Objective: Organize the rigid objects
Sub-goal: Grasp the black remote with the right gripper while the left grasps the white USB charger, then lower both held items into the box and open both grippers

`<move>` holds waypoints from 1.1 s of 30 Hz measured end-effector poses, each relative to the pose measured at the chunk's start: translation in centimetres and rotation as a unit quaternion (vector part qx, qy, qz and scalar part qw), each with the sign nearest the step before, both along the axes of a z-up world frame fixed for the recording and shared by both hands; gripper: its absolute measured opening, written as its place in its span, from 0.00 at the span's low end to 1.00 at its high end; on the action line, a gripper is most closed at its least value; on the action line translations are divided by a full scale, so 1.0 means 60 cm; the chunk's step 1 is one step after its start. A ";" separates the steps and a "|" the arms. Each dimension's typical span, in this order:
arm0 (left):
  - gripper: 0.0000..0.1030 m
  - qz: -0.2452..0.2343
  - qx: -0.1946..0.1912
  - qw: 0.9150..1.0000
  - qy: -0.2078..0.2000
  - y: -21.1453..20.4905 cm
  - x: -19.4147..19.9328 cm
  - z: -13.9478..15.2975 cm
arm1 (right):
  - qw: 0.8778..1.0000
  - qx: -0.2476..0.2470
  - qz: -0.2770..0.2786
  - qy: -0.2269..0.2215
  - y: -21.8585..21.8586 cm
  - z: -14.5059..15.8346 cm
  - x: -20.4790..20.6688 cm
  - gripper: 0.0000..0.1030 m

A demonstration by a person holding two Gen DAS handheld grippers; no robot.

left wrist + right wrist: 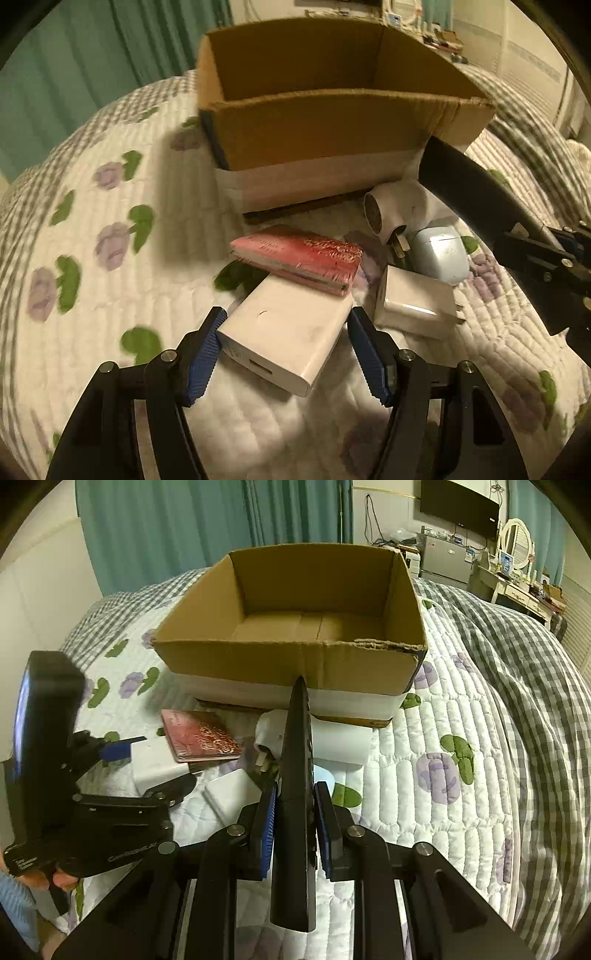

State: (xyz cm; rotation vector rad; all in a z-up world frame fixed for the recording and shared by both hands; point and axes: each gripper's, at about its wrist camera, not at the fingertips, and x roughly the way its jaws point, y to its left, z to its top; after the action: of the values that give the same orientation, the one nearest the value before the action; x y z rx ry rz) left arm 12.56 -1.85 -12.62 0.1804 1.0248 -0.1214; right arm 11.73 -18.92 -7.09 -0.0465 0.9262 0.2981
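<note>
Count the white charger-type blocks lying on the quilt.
2: the large white block sits between the left hand-held gripper fingers; the smaller plug adapter lies just right of it. Others may be hidden.

dim warm indoor light | soft shadows | motion blur | fisheye-warped edges

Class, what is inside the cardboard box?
Nothing visible: the right wrist view shows the box with a bare cardboard floor. The strip just behind its near wall is hidden.
</note>
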 end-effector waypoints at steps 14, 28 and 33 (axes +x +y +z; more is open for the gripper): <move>0.66 0.017 -0.027 0.993 -0.110 -0.023 -0.103 0.196 | 0.997 0.027 0.009 -0.073 -0.007 0.137 -0.091 0.18; 0.66 0.042 -0.051 0.979 -0.195 -0.038 0.034 0.345 | 0.984 0.045 0.031 -0.171 -0.030 0.318 0.029 0.18; 0.66 0.049 -0.048 0.979 -0.190 -0.050 0.118 0.317 | 0.984 0.038 0.039 -0.168 -0.025 0.309 0.116 0.18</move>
State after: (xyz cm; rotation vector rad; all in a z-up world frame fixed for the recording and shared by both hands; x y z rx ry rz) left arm 19.63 -4.85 6.41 0.0600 0.6428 -0.0442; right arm 18.69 -20.45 11.43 -0.0601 0.5783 0.3856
